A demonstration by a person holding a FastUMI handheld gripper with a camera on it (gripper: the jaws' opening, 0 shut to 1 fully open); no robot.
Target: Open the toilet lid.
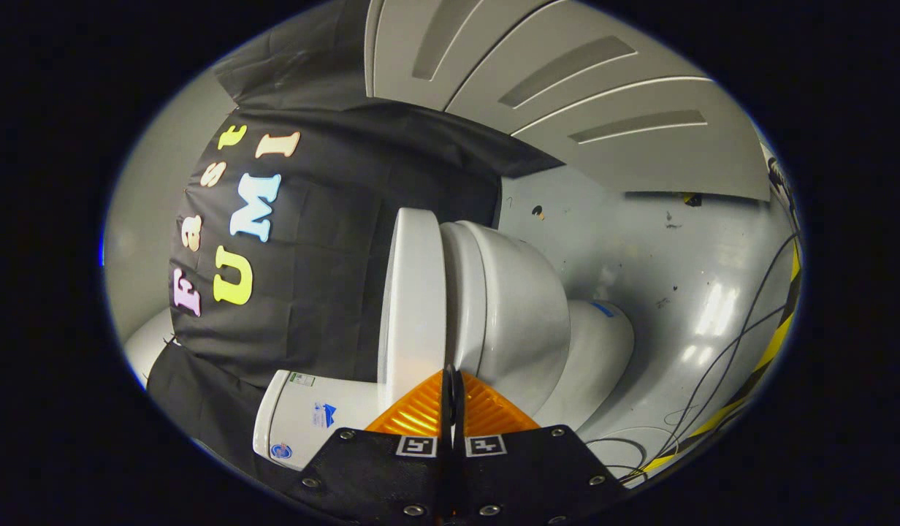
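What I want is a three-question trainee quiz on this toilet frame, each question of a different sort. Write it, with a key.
1. True or false: the toilet lid is raised clear of the bowl.
2. Pick one. The fingers of the claw are: A) spread wide apart; B) closed together, tips at the seam between lid and bowl; C) clamped on the tank.
3. Fill in: loose ___ lie on the floor beyond the bowl.

Key: 1 false, the lid lies shut against the bowl. 2 B. 3 cables.
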